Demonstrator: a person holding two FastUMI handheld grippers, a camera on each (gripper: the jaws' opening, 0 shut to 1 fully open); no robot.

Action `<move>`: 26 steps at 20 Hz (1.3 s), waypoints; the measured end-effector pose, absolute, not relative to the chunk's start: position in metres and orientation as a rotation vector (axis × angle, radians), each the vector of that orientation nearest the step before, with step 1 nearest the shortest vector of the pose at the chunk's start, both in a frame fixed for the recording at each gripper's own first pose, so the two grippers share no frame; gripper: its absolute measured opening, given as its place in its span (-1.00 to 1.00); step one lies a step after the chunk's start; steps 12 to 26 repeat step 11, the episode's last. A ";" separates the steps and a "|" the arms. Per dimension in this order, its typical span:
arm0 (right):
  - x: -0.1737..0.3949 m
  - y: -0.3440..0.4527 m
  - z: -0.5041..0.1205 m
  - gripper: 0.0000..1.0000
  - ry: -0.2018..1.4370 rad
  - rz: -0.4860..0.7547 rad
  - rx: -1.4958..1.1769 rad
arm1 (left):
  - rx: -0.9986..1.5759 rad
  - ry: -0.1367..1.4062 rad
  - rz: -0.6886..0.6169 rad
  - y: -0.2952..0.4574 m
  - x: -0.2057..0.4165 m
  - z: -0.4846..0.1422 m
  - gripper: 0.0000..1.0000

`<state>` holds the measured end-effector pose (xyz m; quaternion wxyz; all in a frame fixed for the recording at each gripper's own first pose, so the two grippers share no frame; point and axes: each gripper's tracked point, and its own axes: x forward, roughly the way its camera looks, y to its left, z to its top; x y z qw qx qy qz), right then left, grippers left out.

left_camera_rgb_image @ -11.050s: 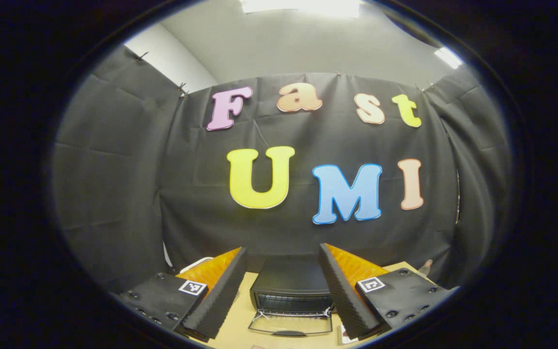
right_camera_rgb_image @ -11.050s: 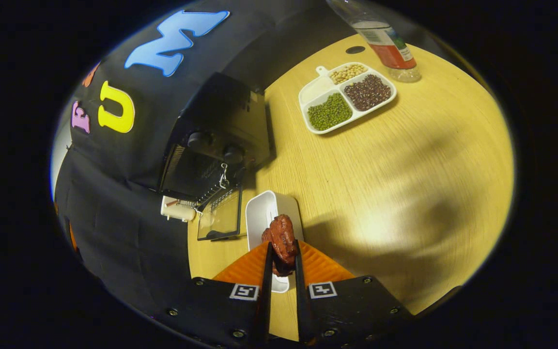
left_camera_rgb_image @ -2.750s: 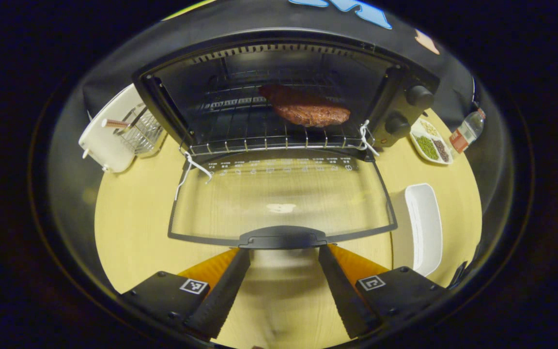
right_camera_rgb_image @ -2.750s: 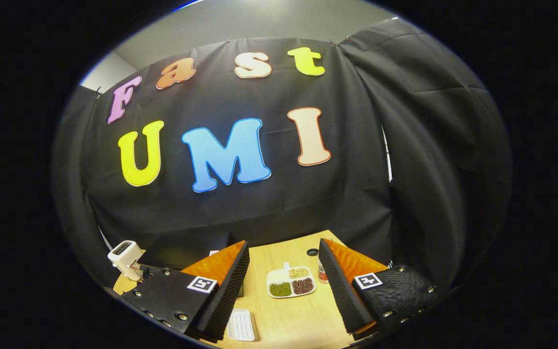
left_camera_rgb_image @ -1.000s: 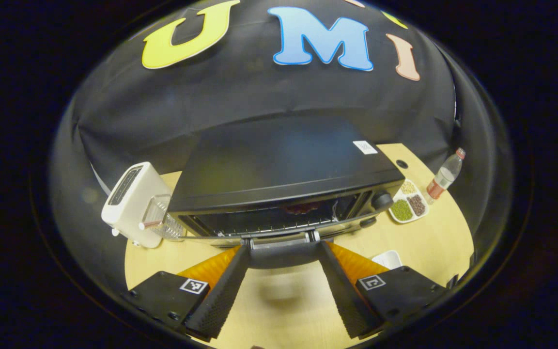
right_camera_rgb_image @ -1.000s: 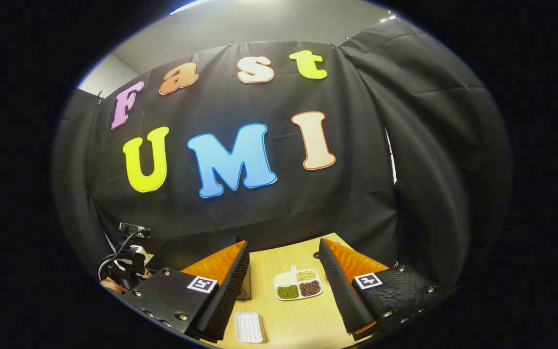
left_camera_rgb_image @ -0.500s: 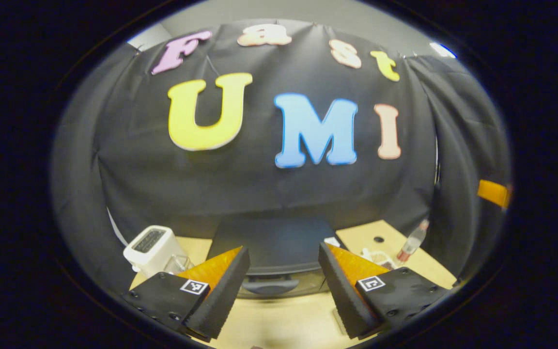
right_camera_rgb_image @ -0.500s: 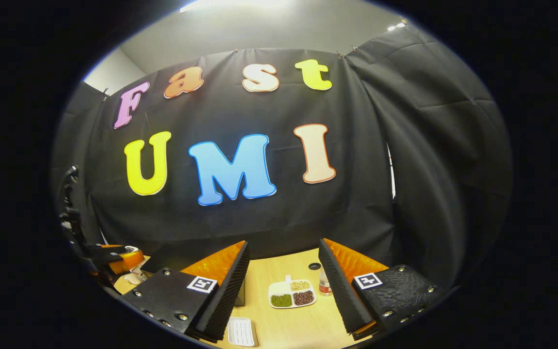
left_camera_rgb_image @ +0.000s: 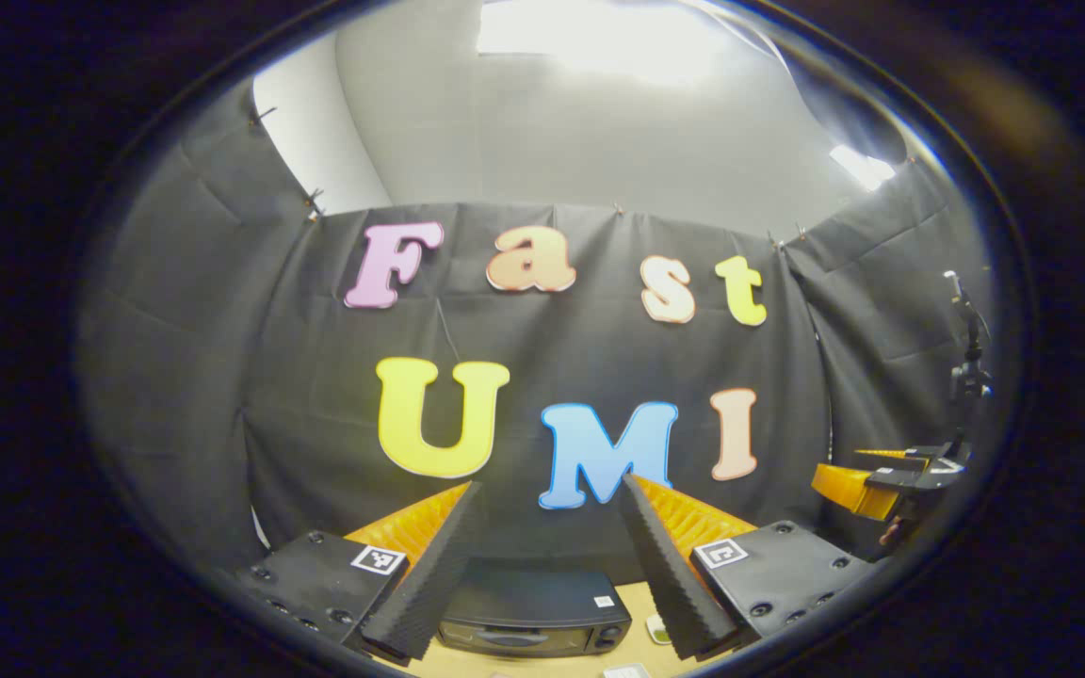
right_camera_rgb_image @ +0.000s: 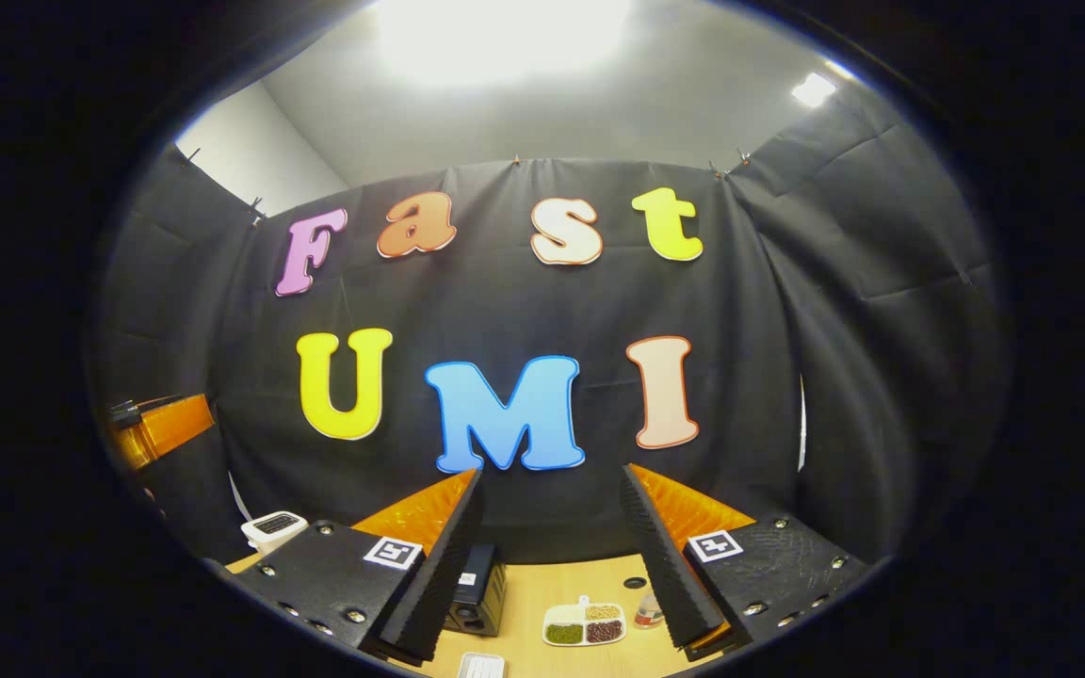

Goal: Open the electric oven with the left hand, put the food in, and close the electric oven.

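The black electric oven point(left_camera_rgb_image: 533, 621) stands low on the wooden table point(left_camera_rgb_image: 639, 603), its door shut and its handle facing me. My left gripper point(left_camera_rgb_image: 552, 482) is open and empty, held well back from and above the oven. The food is hidden behind the shut door. My right gripper point(right_camera_rgb_image: 551, 471) is also open and empty, high over the table. In the right gripper view the oven point(right_camera_rgb_image: 477, 589) shows past the left finger. The right gripper point(left_camera_rgb_image: 882, 485) appears at the far right of the left gripper view, and the left gripper point(right_camera_rgb_image: 161, 428) at the left edge of the right gripper view.
A divided white tray of beans point(right_camera_rgb_image: 585, 623) and a bottle point(right_camera_rgb_image: 648, 612) sit on the table to the right of the oven. A white toaster point(right_camera_rgb_image: 274, 527) stands left of it. A white dish point(right_camera_rgb_image: 479, 667) lies near the front edge. Black cloth walls close in the booth.
The left gripper lifted the oven door shut, then drew back and up away from the oven. The right gripper's view has tilted up a little; it stays open.
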<state>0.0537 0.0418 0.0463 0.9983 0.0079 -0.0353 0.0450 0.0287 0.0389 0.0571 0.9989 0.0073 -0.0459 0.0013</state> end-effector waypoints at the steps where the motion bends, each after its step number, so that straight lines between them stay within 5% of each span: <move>1: 0.051 0.047 0.046 0.75 -0.064 0.112 0.021 | 0.027 -0.086 0.019 0.040 0.027 0.059 1.00; 26: 0.008 0.075 0.061 0.75 -0.073 0.077 0.036 | -0.020 -0.023 -0.030 0.061 -0.006 0.044 1.00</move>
